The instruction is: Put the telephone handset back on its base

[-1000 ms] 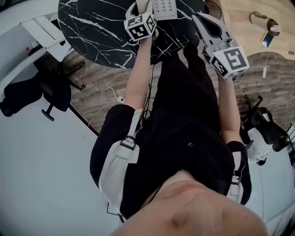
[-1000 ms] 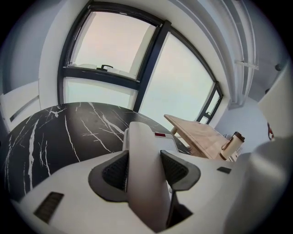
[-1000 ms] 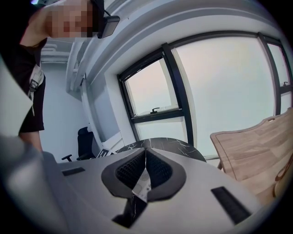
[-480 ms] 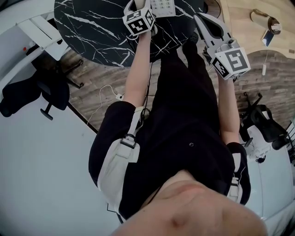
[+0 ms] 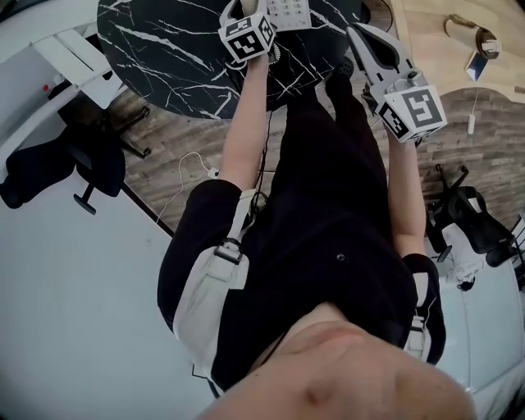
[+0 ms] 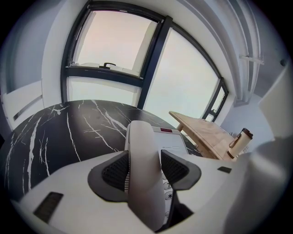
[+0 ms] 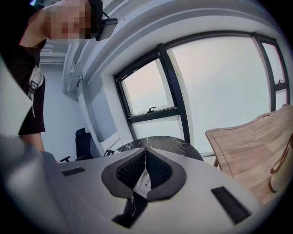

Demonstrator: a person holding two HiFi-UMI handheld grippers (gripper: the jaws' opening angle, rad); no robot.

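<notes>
My left gripper [image 6: 144, 170] is shut on the white telephone handset [image 6: 141, 146], which stands lengthwise between its dark pads. Just beyond lies the white telephone base [image 6: 173, 140] with a red display strip and keypad, on the black marble table [image 6: 68, 132]. In the head view the left gripper [image 5: 244, 16] reaches over the table's near edge, beside the base [image 5: 289, 11]. My right gripper [image 5: 361, 41] hangs to the right of the base, off the table edge. Its jaws [image 7: 145, 167] are shut with nothing held.
A light wooden table [image 6: 206, 132] stands to the right of the marble one, with a brown flask [image 6: 241, 139] on it. Black office chairs sit on the floor at left [image 5: 49, 164] and right [image 5: 472, 221]. A white desk [image 5: 78, 57] lies left of the marble table [image 5: 164, 49].
The left gripper with the handset moved a little forward over the table towards the base a second ago, then held still. The right gripper has barely shifted.
</notes>
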